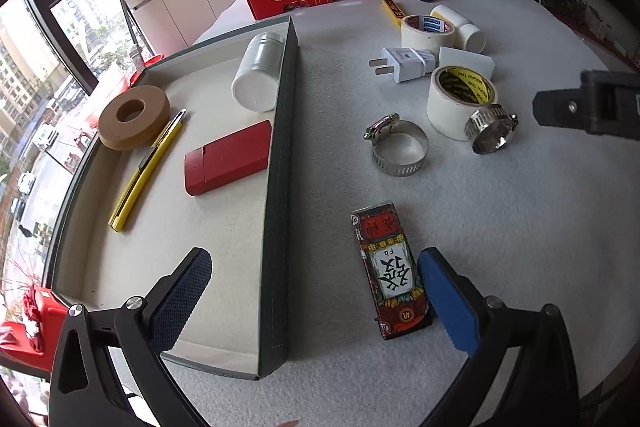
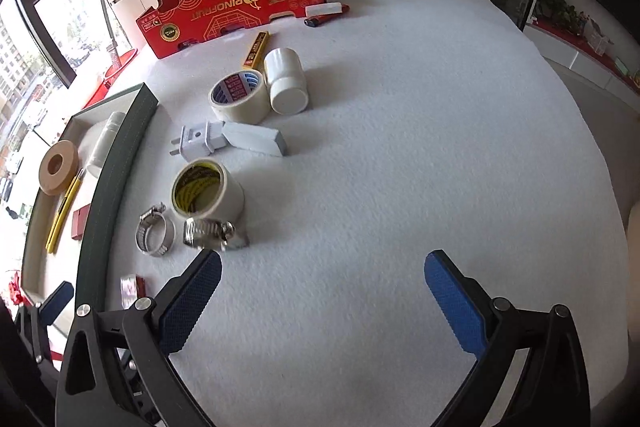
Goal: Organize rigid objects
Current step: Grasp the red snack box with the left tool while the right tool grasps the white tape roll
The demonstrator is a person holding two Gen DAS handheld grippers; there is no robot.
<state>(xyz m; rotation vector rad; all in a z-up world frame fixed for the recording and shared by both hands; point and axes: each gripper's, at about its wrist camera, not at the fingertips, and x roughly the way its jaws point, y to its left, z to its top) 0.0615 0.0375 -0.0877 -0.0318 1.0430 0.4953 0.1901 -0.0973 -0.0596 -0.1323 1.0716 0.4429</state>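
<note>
A green-walled tray (image 1: 282, 163) holds a brown tape ring (image 1: 134, 117), a yellow utility knife (image 1: 148, 167), a red flat box (image 1: 228, 157) and a white jar (image 1: 258, 75). My left gripper (image 1: 316, 295) is open, straddling the tray's right wall; its right finger touches a patterned card box (image 1: 390, 271) lying on the white cloth. Two metal hose clamps (image 1: 398, 147) (image 2: 210, 233), two tape rolls (image 2: 208, 193) (image 2: 239, 97), a white plug (image 2: 198, 143) and a white bottle (image 2: 286, 81) lie on the cloth. My right gripper (image 2: 324, 301) is open over bare cloth, right of the clamps.
A red cardboard fruit box (image 2: 236, 7) stands at the table's far edge, with a lighter (image 2: 320, 21) and a white bar (image 2: 322, 10) beside it. A yellow stick (image 2: 256, 49) and a grey-white block (image 2: 254, 139) lie near the tapes. Windows are on the left.
</note>
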